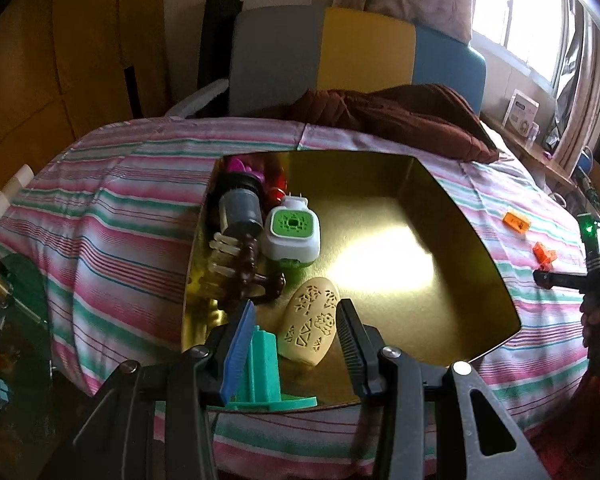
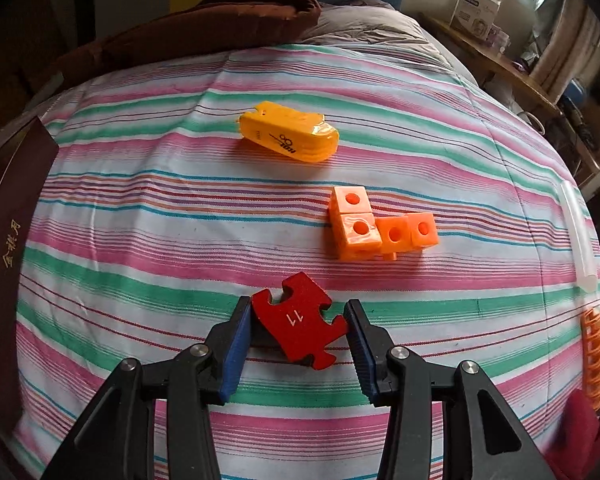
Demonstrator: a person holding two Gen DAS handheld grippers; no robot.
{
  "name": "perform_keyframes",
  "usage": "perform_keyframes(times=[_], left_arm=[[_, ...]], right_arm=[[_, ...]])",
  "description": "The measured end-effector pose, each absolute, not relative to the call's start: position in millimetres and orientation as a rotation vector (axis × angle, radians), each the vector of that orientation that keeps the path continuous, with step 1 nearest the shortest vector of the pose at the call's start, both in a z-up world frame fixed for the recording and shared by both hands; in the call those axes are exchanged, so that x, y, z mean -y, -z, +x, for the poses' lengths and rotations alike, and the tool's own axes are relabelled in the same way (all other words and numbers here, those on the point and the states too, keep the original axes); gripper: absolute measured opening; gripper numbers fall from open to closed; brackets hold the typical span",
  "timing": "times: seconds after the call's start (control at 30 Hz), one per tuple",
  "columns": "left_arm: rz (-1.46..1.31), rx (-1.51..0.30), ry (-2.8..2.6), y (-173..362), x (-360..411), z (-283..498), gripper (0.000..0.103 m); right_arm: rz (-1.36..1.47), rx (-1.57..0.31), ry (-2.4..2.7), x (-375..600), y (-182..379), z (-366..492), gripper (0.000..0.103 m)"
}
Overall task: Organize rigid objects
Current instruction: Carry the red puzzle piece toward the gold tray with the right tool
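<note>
The right gripper [image 2: 298, 326] has its jaws clamped on a red puzzle piece [image 2: 299, 326] marked 11, gripping it by two opposite edges, low over the striped bedspread [image 2: 140, 240]. The piece sits skewed between the pads, held at a knob on one side and a narrow edge on the other, so it could pivot or slip out if the hand swings quickly toward the gold tray [image 1: 460, 240], and a drop onto the soft bed might leave it hidden in a fold. The tray sits on yielding bedding, so a hard set-down could tip it and shift what it holds.

The left gripper [image 1: 296, 332] hangs over the tray's near corner with its jaws apart and nothing pressed between them. A teal plastic stand [image 1: 266, 364] rises just beside the blue pad, and a cream perforated oval [image 1: 310, 328] lies in the gap below. A careless closing or a dip could knock the stand over or push the oval against the green-and-white plug-in device [image 1: 292, 236] and the brown hair claw [image 1: 248, 268] crowded along the tray's left wall.

Both grippers tilt steeply down, the right one more so. An orange block cluster [image 2: 374, 228] and a yellow case [image 2: 288, 132] still lie loose on the bed beyond the right gripper, well apart from the tray.
</note>
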State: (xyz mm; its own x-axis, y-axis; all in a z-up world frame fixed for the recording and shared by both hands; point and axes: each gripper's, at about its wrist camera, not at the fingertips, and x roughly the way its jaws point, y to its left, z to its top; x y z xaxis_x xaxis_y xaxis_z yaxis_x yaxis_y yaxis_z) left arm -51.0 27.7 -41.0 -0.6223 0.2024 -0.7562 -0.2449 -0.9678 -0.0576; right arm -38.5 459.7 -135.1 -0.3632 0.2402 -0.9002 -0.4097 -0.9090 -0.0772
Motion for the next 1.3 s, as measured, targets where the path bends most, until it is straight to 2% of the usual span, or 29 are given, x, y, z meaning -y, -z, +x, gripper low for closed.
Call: perform_keyframes(times=[0.37,0.63,1.3], left_arm=[[-1.145,-0.058,-2.666,19.6,-14.8,-34.8,0.043],[-1.152,-0.031,-2.660,21.6,-9.7,-32.4,0.043],[-1.173,0.016,-2.661,31.4,3.9,-28.8,0.042]], right_arm=[[-1.482,-0.163,-2.294,-450.0,135.1,-38.4,0.046],[-1.551,-0.164,-2.312,-438.7,132.1,-35.1,0.046],[-1.671,-0.015,-2.378,-363.0,124.7,-19.5,0.046]])
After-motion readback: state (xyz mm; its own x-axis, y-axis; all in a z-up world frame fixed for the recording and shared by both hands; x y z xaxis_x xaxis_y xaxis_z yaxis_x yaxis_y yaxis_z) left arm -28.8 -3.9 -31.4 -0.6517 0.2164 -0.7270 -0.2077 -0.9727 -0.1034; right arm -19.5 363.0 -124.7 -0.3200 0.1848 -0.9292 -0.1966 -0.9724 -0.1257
